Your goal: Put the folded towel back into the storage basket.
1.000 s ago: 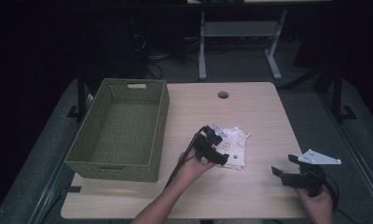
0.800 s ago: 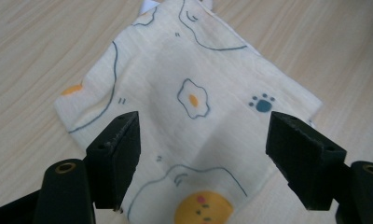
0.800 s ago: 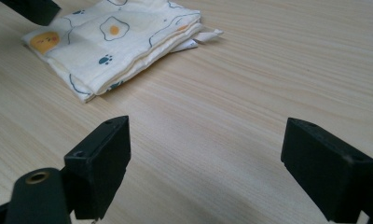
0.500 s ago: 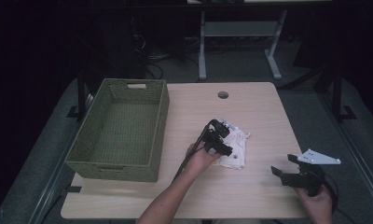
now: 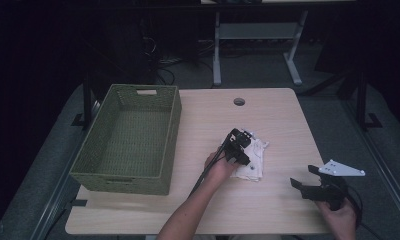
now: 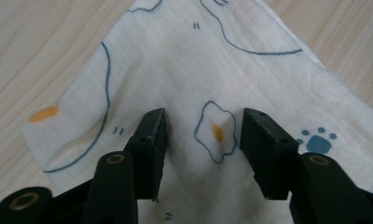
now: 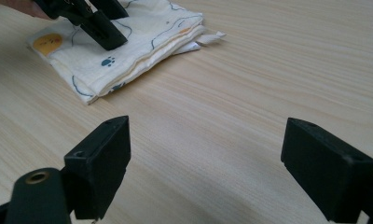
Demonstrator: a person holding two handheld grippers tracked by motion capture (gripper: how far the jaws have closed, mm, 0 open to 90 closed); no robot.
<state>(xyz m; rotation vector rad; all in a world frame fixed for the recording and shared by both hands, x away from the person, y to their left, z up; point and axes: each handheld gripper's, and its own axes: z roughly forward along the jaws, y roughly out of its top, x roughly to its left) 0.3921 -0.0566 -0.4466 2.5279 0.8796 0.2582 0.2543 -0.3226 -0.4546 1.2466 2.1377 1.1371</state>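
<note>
Cloth (image 5: 250, 159) folded flat, long axis toward table's far edge | left gripper (image 6: 201, 135) jaws closing astride it (not pinching) | right gripper (image 7: 212, 158) jaws spread

A pale wooden table (image 5: 268, 115) bears a green woven basket (image 5: 130, 137); beside it, a folded cloth (image 5: 253, 160).

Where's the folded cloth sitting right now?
In the high view, the folded cream printed cloth lies mid-table, right of the green woven basket, under the left claw.
</note>
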